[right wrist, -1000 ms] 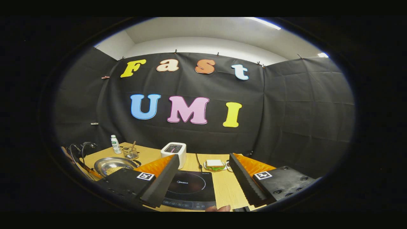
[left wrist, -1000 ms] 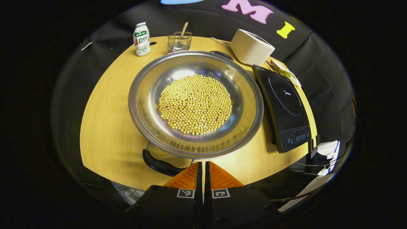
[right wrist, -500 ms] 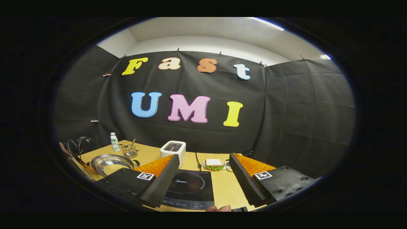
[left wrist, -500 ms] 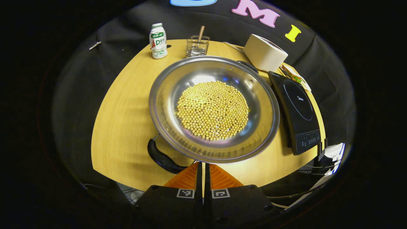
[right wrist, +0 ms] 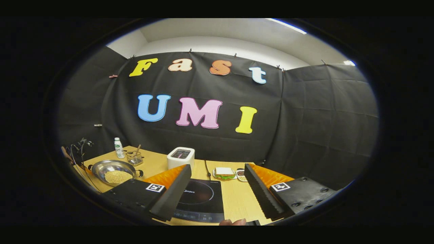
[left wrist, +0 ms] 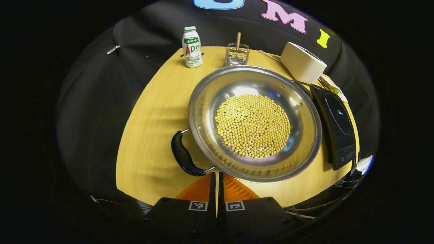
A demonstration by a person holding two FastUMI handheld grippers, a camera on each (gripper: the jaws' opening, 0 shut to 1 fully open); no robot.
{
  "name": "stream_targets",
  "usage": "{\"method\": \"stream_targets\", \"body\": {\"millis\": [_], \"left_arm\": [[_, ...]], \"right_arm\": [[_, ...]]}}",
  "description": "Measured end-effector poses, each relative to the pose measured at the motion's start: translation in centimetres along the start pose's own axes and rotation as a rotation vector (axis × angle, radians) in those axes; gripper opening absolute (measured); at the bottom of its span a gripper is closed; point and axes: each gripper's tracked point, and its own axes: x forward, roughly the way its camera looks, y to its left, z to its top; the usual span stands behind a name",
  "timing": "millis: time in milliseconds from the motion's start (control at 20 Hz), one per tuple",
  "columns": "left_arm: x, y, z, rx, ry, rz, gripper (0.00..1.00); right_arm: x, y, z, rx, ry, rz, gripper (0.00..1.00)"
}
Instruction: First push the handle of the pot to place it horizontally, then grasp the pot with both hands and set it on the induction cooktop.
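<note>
The steel pot holds a heap of yellow beans and stands on the wooden table. Its near black handle points to the lower left; the far handle peeks over the rim. My left gripper is shut and empty, its tips right beside the near handle's end and the pot's rim. The black induction cooktop lies just right of the pot. In the right gripper view my right gripper hangs open above the cooktop, with the pot far to the left.
A white bottle and a glass holder with a spoon stand behind the pot. A white toaster and a plate with a sandwich sit behind the cooktop. Cables hang off the table's near right edge.
The pot has turned: its near handle swung from the front toward the left as my shut left gripper moved left along the rim. The right gripper barely shifted.
</note>
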Motion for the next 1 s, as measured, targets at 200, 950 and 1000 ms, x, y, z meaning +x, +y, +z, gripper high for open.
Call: {"method": "stream_targets", "body": {"millis": [200, 950, 1000], "left_arm": [[0.7, 2.2, 1.6, -0.041, -0.024, 0.048, 0.05], [4.4, 7.0, 8.2, -0.003, -0.092, 0.171, 0.05], [4.5, 7.1, 8.6, 0.009, -0.097, 0.18, 0.05]], "right_arm": [[0.1, -0.1, 0.0, -0.01, 0.008, -0.008, 0.96], [0.0, 0.2, -0.9, -0.056, 0.043, -0.027, 0.98], [0.1, 0.3, -1.0, -0.059, 0.045, -0.025, 0.98]]}}
